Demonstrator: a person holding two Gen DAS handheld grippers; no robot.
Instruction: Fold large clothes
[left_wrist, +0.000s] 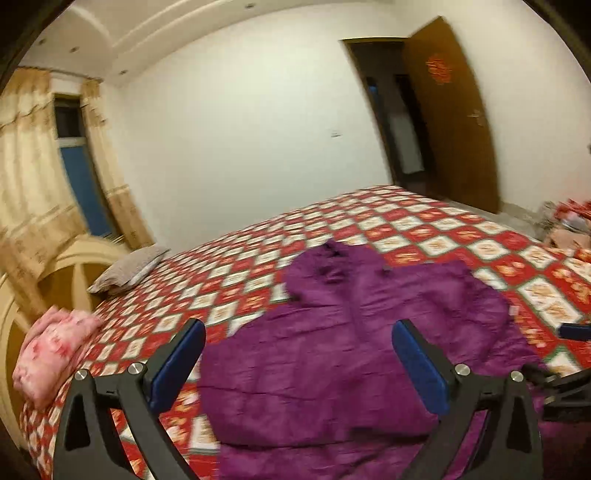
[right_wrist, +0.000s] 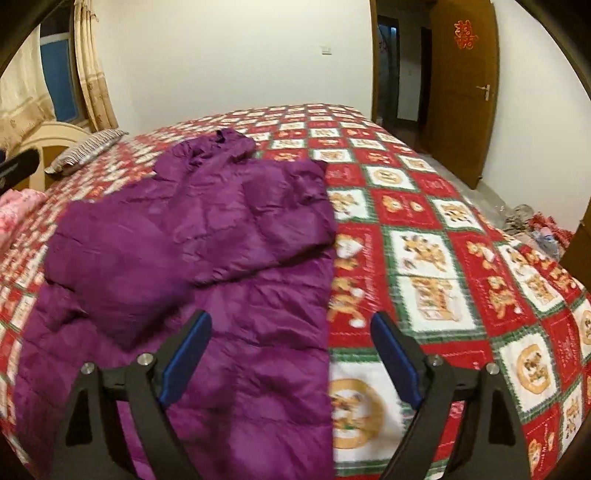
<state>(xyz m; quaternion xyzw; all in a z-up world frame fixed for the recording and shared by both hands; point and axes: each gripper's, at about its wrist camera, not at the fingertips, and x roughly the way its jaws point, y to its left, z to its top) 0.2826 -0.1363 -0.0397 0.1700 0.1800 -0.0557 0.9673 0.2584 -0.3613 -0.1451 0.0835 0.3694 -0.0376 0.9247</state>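
A purple padded jacket (right_wrist: 192, 236) lies spread on a bed (right_wrist: 424, 258) covered with a red, white and green patterned quilt. Its hood points toward the far side of the bed, and its hem lies nearest the cameras. Both sleeves appear already folded in across the chest, one lying diagonally over the body, so the jacket forms a long, narrow shape.

The left gripper (left_wrist: 297, 356) hangs just above the lower part of the jacket with its jaws spread wide and nothing between them. The right gripper (right_wrist: 291, 349) is likewise spread and empty, poised over the jacket's right edge, where purple fabric meets the quilt. Both views are slightly blurred.

The task seems to be midway: the sleeves are in, and the lengthwise fold is not yet made. The next move likely calls for each gripper to pinch one corner of the hem, then lift together and carry it up toward the hood, keeping the puffy fabric from sliding and the folded sleeves from slipping out.

A grey pillow (left_wrist: 129, 269) and a pink bundle (left_wrist: 51, 354) rest near the headboard, well apart from the jacket. A brown door (right_wrist: 461, 92) stands open beyond the bed.
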